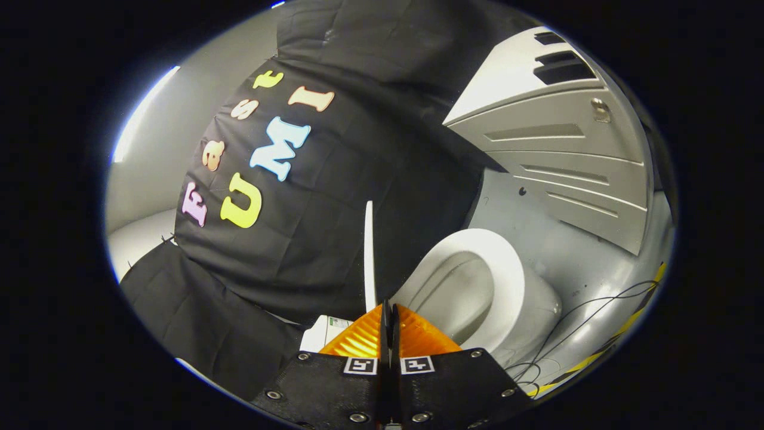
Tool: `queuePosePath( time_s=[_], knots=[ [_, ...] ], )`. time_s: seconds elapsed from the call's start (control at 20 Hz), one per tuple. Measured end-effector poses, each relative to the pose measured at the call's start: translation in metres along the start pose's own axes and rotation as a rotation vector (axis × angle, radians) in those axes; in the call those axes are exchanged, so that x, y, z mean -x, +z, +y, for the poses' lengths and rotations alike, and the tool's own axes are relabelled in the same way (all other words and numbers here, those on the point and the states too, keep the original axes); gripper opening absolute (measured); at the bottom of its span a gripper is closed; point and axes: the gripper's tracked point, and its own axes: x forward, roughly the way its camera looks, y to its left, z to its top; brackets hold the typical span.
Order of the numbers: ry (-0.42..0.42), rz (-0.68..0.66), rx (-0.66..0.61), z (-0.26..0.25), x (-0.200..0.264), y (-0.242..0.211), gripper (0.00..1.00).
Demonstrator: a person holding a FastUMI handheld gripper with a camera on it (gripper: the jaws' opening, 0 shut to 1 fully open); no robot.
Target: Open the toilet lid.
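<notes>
- The claw (pixel 389 310) is pinching the thin edge of the white toilet lid (pixel 369 257), its orange fingers (pixel 364 337) pressing together on it
- The lid is standing raised edge-on, beside the open toilet seat (pixel 507 269)
- Black cables (pixel 573 334) are trailing over the grey floor (pixel 573 263)

Glossy white toilet lid (pixel 369 251) and bowl (pixel 477 286); ribbed orange plastic claw (pixel 388 325); smooth grey floor (pixel 573 269).

The toilet lid (pixel 369 251) shows edge-on, its faces unreadable, its lower end hidden behind the gripper's (pixel 388 316) orange fingers (pixel 358 337). They cover the toilet bowl's (pixel 477 286) near rim. Whether the fingers pinch the lid is unclear.
</notes>
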Motion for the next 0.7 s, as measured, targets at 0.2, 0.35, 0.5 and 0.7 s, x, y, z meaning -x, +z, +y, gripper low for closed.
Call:
queuePosePath(
  time_s=[0.2,0.35,0.5,0.7],
  knots=[
    [0.047,0.001,0.046,0.036,0.005,-0.002,0.0],
    [0.046,0.001,0.08,0.051,0.005,-0.004,0.0],
    [0.045,-0.002,0.104,0.067,0.008,-0.006,0.0],
    [0.083,-0.005,0.161,0.098,0.009,-0.012,0.0]
  ],
)
